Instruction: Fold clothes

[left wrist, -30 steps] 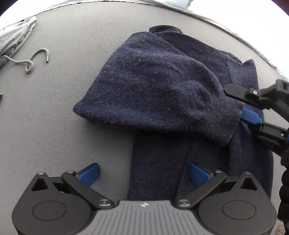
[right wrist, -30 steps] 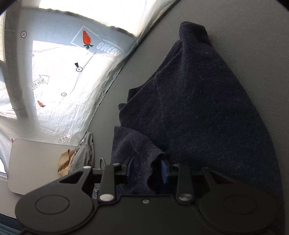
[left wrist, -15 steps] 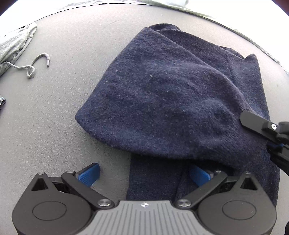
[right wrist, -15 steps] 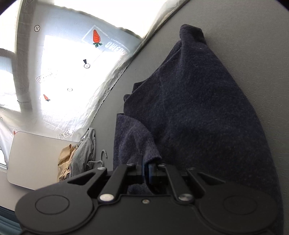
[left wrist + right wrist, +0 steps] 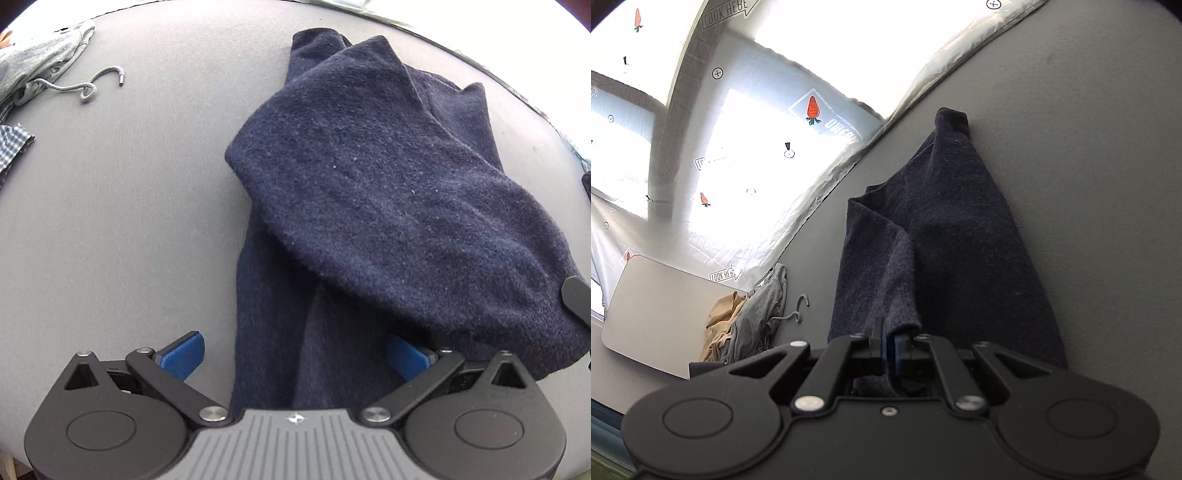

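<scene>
Navy garment (image 5: 388, 192) hides left gripper's right pad; grey clothes (image 5: 33, 70) cropped

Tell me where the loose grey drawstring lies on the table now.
In the left wrist view, the grey drawstring lies at the upper left on the grey table, beside the grey garment it trails from, well apart from the navy sweater.

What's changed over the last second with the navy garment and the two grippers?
The right gripper closed on the navy garment's edge and drew the folded flap across, away from the grey drawstring. The left gripper stayed open over the lower cloth; the grey clothes pile is untouched.
</scene>
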Action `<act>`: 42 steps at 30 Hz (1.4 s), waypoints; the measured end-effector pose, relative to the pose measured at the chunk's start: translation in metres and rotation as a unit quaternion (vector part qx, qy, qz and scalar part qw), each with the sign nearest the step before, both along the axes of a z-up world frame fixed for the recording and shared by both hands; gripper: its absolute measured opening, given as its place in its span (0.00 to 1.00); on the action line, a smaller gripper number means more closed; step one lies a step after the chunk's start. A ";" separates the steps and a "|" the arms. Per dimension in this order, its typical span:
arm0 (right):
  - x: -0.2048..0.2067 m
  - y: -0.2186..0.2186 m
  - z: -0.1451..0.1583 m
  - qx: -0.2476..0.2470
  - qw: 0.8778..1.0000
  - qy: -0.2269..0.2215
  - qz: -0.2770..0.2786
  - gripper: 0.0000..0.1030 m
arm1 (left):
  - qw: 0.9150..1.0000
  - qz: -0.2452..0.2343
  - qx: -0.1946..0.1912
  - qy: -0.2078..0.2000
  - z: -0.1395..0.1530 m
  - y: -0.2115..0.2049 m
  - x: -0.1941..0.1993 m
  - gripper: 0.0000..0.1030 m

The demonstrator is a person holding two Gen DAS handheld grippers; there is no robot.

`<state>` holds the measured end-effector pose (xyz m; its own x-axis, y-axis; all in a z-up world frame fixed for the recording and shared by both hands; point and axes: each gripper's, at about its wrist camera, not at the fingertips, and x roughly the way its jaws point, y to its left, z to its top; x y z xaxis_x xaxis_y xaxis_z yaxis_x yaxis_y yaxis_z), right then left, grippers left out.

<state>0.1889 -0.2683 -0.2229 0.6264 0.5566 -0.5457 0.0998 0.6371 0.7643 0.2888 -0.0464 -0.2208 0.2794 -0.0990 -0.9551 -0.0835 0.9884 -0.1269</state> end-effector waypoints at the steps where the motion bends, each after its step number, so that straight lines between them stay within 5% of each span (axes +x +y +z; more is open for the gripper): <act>1: -0.009 -0.003 -0.003 0.002 1.000 0.006 0.000 0.04 | 1.000 -0.001 0.002 0.000 -0.002 -0.003 -0.012 1.00; 7: -0.054 -0.015 -0.014 0.020 0.999 0.036 -0.016 0.04 | 1.000 -0.011 0.008 -0.007 -0.005 -0.013 -0.062 1.00; 28: -0.156 0.003 -0.032 0.048 0.987 0.095 -0.123 0.04 | 0.997 -0.079 0.017 0.001 -0.014 0.007 -0.110 1.00; 35: -0.162 0.011 -0.038 0.016 0.986 0.110 -0.125 0.04 | 0.993 -0.113 0.032 -0.003 -0.019 0.008 -0.122 1.00; 42: -0.149 0.031 -0.010 -0.133 0.983 0.104 -0.065 0.17 | 0.992 -0.121 0.023 -0.002 -0.017 0.017 -0.130 1.00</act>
